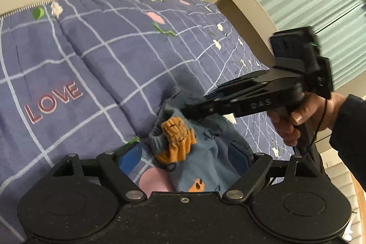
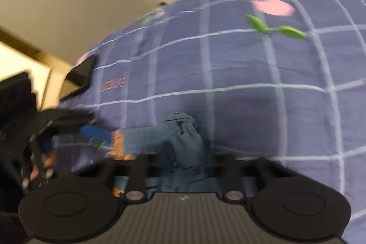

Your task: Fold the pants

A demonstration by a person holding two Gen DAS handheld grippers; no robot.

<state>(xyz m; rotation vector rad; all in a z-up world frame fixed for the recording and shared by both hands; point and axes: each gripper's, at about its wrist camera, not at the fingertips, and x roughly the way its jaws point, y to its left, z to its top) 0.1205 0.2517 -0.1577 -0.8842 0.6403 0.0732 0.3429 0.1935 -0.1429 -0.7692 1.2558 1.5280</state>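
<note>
Small blue pants [image 1: 205,152] with an orange cuff [image 1: 178,136] lie bunched on the quilt. My left gripper [image 1: 184,154] is open, one blue pad [image 1: 130,157] on each side of the heap without pressing it. My right gripper [image 1: 187,106] comes in from the right, held by a hand [image 1: 295,120], and its tips pinch a raised fold of the blue cloth. In the blurred right wrist view the pants [image 2: 178,132] run up between the narrow jaws of the right gripper [image 2: 185,159]. The left gripper [image 2: 71,138] shows at the left edge there.
A purple-blue quilt [image 1: 114,56] with a white grid, flowers and the word LOVE [image 1: 53,102] covers the bed. A black flat device [image 2: 80,77] lies at the quilt's far left edge. A pale green curtain [image 1: 320,4] hangs beyond the bed on the right.
</note>
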